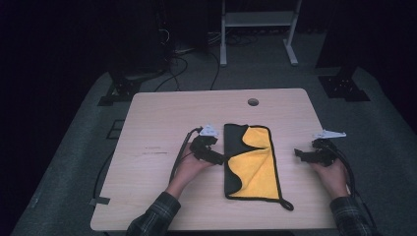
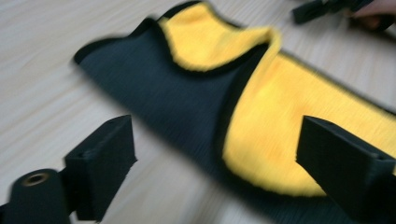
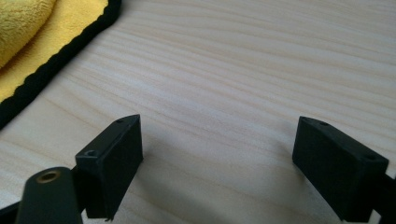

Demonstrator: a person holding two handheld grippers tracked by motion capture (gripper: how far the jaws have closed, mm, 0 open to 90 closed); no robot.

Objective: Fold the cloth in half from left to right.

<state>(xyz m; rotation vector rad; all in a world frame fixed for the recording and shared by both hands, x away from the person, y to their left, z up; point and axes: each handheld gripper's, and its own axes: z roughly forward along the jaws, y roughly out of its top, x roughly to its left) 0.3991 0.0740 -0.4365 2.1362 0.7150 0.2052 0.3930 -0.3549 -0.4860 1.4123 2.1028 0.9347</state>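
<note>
While our left gripper (image 1: 220, 158) hangs wide and empty at the folded cloth's (image 1: 253, 164) left edge, its long axis running away from us, our right gripper (image 1: 298, 153) waits wide, farther off.

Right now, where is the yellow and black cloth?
In the high view, the cloth lies folded on the table, a little right of its middle, between the left gripper right at its left edge and the right gripper farther off.
</note>
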